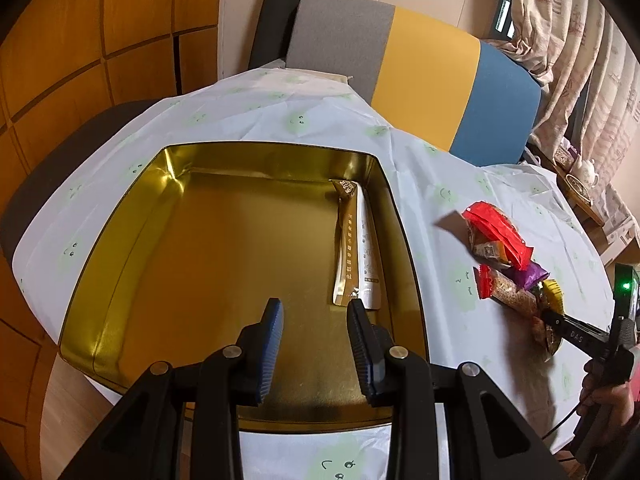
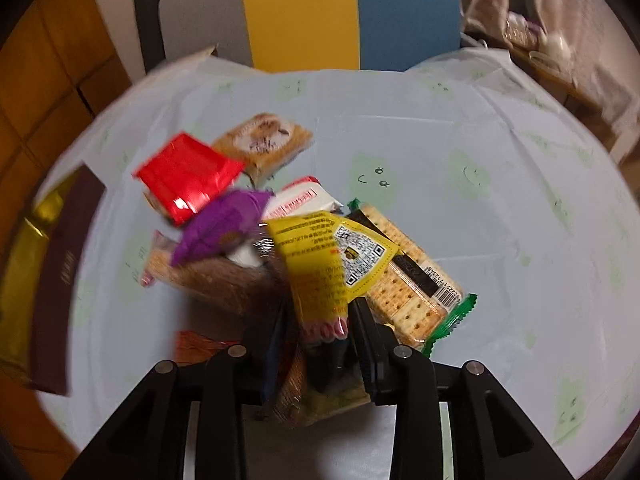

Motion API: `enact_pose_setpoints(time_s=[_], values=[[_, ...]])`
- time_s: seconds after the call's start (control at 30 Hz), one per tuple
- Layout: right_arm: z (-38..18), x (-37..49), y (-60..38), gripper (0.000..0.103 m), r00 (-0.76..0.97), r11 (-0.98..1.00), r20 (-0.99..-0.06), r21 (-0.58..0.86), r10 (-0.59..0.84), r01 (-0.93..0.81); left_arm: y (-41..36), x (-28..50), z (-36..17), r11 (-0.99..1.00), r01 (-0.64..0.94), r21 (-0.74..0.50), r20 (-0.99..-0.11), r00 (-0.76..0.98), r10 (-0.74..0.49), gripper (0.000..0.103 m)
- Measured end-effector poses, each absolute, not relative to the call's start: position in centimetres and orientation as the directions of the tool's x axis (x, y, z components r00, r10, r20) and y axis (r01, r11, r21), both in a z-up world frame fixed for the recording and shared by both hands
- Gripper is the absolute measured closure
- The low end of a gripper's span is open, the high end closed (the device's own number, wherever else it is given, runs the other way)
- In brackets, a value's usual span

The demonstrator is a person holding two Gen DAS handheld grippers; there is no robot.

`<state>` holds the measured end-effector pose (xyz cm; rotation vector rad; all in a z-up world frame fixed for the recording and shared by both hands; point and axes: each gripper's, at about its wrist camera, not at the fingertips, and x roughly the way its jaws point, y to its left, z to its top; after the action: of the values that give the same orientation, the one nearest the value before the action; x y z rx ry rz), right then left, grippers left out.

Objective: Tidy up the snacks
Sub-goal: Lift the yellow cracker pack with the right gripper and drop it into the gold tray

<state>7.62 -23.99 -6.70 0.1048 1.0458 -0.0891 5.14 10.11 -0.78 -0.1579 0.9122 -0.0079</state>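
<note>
- Left tool (image 1: 316, 312): blue-padded fingers parted w/ nothing between them, hanging over the near right part of the gold tin (image 1: 120, 248), pointing steeply down
- Tin: open, shiny gold inside, on the counter (image 1: 440, 208); one flat white-and-gold sachet (image 1: 358, 248) lies lengthwise along its right wall, just ahead of the left tool's right finger
- Right tool (image 2: 320, 320): clenched on the near end of the yellow snack packet (image 2: 320, 264); dark fingers either side of it, left one blurred
- Snack pile around the right tool, on the counter right of the tin: green-edged cracker pack (image 2: 416, 292) just right of the yellow packet, partly under it; purple packet (image 2: 216, 232) and brown granola-type bar (image 2: 216, 280) to its left; red packet (image 2: 188, 176) and tan biscuit pack (image 2: 264, 144) further out; white-red packet (image 2: 300, 196) between
- A hand (image 1: 608, 400) grips the right tool's handle, seen at the left view's right edge
- Counter cover: pale sheet w/ green smiley prints
- Beyond: chair back (image 1: 420, 64) in grey, yellow, blue stripes; curtain (image 1: 580, 60) far right
</note>
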Motion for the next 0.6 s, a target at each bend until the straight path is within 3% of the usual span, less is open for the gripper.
enact_pose_setpoints(time_s=[0.27, 0.6], values=[[-3.9, 4.6, -24.4, 0.083, 0.582, 0.986, -0.812, 0.07, -0.033, 0.154, 10.5, 4.4, -0.7, 0.99, -0.069, -0.121, -0.778, 0.626, -0.052, 0.07], [1.2, 4.0, -16.3, 0.083, 0.616, 0.967, -0.747, 0.212, 0.253, -0.14, 11.7, 3.6, 0.0, 0.987, -0.103, -0.12, -0.759, 0.651, -0.024, 0.07]])
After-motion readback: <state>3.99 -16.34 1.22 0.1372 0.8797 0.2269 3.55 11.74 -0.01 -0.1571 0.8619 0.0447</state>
